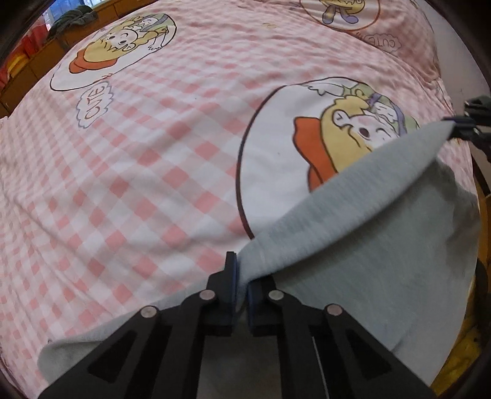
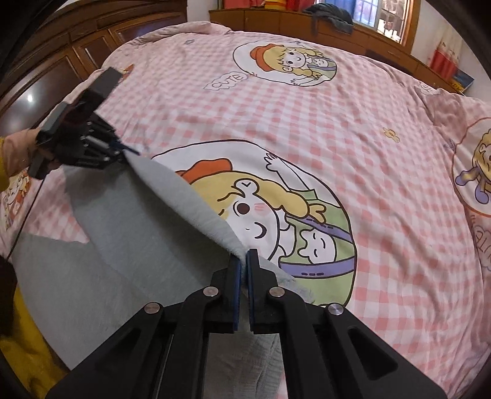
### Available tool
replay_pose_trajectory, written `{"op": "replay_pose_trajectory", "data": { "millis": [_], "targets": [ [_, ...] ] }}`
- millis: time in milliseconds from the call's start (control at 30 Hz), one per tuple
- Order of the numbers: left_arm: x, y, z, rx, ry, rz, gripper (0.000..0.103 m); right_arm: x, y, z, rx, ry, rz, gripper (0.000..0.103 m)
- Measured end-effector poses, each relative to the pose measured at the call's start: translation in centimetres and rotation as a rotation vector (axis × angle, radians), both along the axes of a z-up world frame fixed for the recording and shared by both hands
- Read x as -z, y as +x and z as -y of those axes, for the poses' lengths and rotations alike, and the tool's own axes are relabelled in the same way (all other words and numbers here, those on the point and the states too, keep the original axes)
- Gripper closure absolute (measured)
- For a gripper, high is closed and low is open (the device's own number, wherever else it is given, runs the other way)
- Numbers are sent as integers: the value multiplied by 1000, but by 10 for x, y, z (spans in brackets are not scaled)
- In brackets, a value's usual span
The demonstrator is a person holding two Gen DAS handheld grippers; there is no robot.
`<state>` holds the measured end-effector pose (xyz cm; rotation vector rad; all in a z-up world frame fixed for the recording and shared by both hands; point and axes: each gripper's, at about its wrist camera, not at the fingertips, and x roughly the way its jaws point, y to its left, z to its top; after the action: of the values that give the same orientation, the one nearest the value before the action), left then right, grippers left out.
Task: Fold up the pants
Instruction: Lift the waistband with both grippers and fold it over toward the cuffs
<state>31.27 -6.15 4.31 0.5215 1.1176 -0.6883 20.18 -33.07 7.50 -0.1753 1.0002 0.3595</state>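
Note:
The pale grey-green pants [image 1: 368, 245] hang over a bed, with one edge stretched taut between the two grippers. In the left wrist view my left gripper [image 1: 242, 267] is shut on one end of that edge, and the right gripper [image 1: 460, 122] pinches the other end at the far right. The right wrist view shows my right gripper [image 2: 244, 257] shut on the pants [image 2: 122, 230]. There the left gripper [image 2: 125, 152] holds the far corner at upper left, with a hand [image 2: 21, 147] behind it. Below the held edge the cloth drapes down toward the bed's near side.
The bed carries a pink checked cover [image 1: 122, 153] printed with cartoon circles. Dark wooden cabinets [image 2: 61, 61] stand along the left, and a wooden ledge with a dark garment [image 2: 331, 15] runs along the far side. A yellow sleeve [image 2: 4, 172] shows at the left.

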Motion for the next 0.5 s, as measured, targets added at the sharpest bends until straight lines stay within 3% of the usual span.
{"op": "replay_pose_trajectory", "data": {
  "millis": [200, 333, 500],
  "targets": [
    [-41, -37, -29, -133, -187, 96, 99, -5, -6, 6, 43, 29, 30, 99],
    [-67, -92, -29, -188, -193, 209, 99, -18, -21, 12, 54, 62, 51, 99],
    [-91, -164, -28, -236, -243, 216, 100, -30, -57, 18, 50, 63, 72, 99]
  ]
}}
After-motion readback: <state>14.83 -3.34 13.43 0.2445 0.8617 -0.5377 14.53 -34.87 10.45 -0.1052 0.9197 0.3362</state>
